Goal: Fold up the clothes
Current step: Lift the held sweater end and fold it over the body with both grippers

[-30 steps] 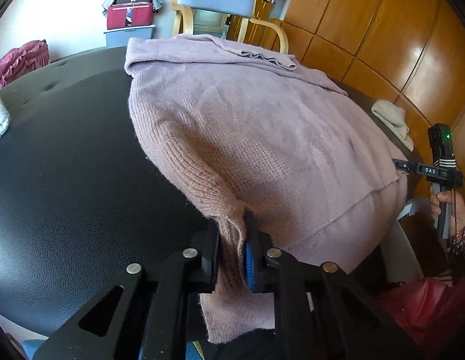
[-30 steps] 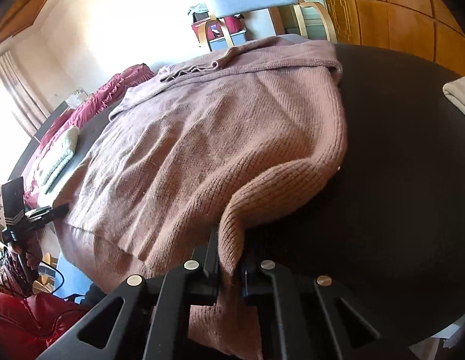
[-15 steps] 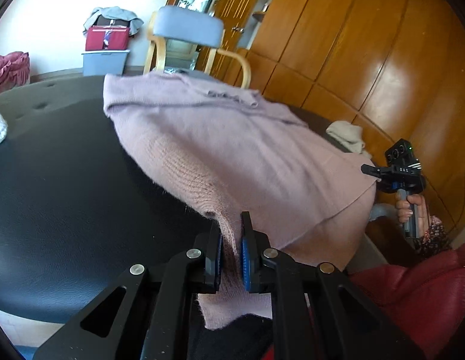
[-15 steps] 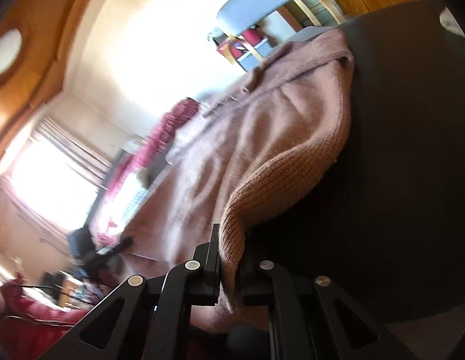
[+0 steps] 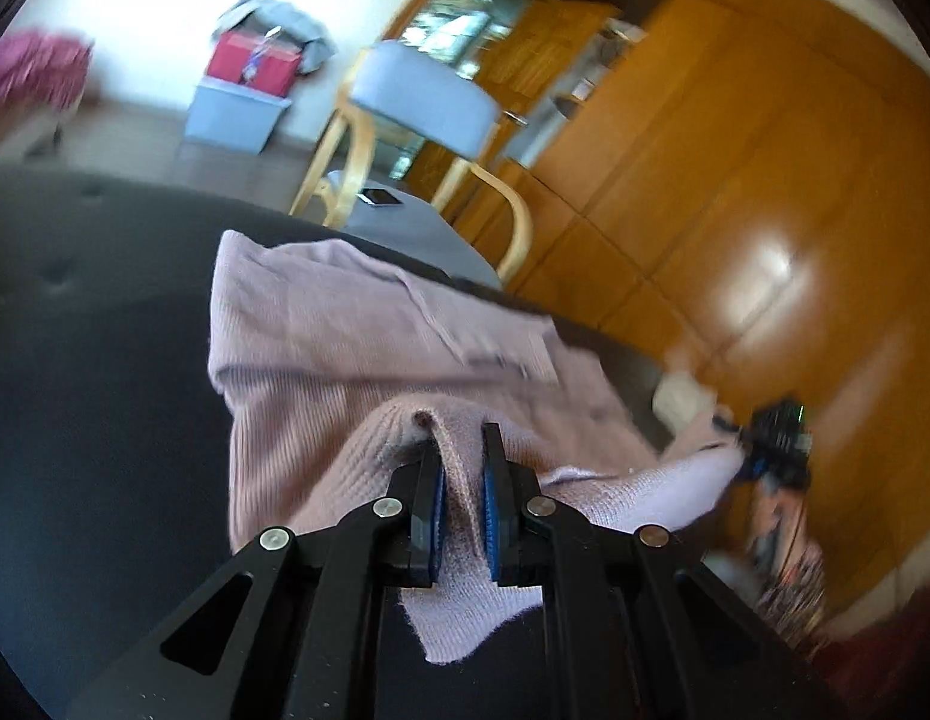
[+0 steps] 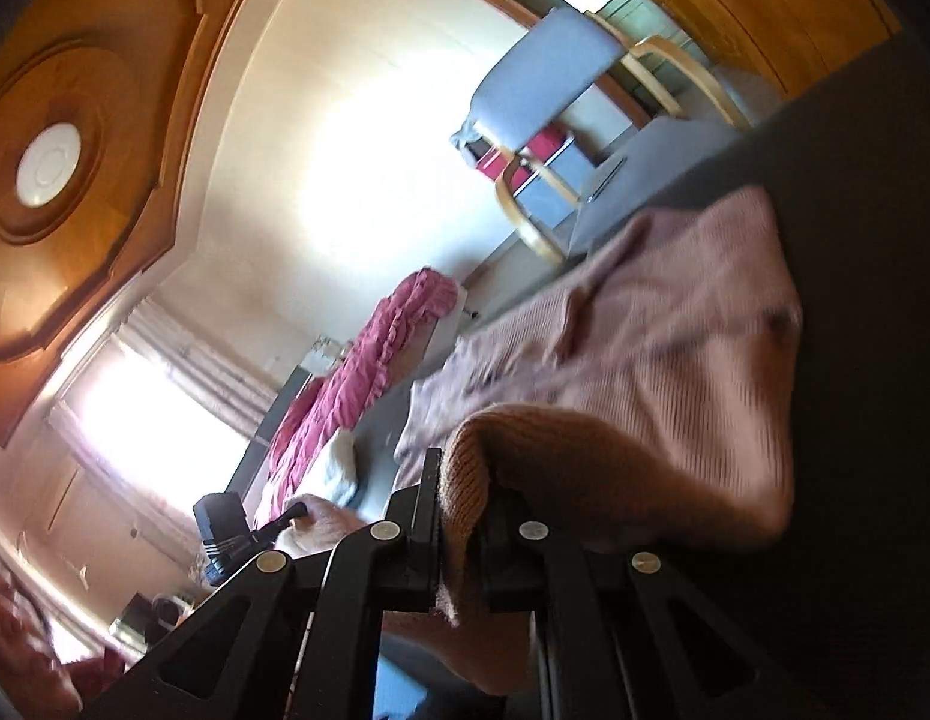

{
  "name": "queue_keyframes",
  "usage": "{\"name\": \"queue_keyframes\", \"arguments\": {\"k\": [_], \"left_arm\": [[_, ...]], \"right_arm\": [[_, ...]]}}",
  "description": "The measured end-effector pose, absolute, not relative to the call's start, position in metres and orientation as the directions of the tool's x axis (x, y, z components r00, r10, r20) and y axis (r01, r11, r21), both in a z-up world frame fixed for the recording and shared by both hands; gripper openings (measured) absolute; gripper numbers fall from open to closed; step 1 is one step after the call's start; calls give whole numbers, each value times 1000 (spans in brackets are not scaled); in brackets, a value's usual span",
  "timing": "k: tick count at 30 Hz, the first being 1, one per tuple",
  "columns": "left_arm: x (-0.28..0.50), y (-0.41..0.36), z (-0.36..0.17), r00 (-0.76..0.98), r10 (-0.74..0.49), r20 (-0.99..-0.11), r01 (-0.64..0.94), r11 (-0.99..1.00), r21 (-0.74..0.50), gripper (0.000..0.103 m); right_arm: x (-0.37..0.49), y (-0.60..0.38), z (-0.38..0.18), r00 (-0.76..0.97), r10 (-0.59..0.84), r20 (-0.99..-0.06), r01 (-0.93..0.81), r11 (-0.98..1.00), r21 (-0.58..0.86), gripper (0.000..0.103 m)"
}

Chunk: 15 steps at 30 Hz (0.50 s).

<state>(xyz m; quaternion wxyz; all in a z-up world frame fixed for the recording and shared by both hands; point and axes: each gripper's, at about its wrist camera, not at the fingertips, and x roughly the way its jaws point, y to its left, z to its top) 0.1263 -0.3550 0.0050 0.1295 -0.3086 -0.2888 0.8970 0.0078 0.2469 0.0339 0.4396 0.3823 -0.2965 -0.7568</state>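
Left wrist: no legible writing; jaws pinch sweater (image 5: 357,360).

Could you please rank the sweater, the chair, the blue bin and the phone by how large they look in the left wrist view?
1. sweater, though nearness to the camera inflates it
2. chair
3. blue bin
4. phone

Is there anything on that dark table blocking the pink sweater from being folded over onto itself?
Nothing visible does. Both the left gripper and right gripper already pinch the sweater, and only its own knit lies ahead on the table. The chair stands beyond the table's edge.
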Motion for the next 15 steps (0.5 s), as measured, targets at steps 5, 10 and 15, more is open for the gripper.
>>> {"name": "queue_keyframes", "arguments": {"k": [5,10,15], "left_arm": [[59,-372,-11,-768,402,-498,11,-769,-639,10],[6,-387,-32,-756,424,-498,72,-703,-708,10],[-34,-408,-53,-756,437,-488,140,-619,-773,11]], "right_arm": [[-62,236,29,-334,-884,-327,364,-441,820,7],[-128,220,8,-339,-872,-354,259,-448,856,7],[-186,209,-19,-349,-865,-361,141,-430,892,7]]}}
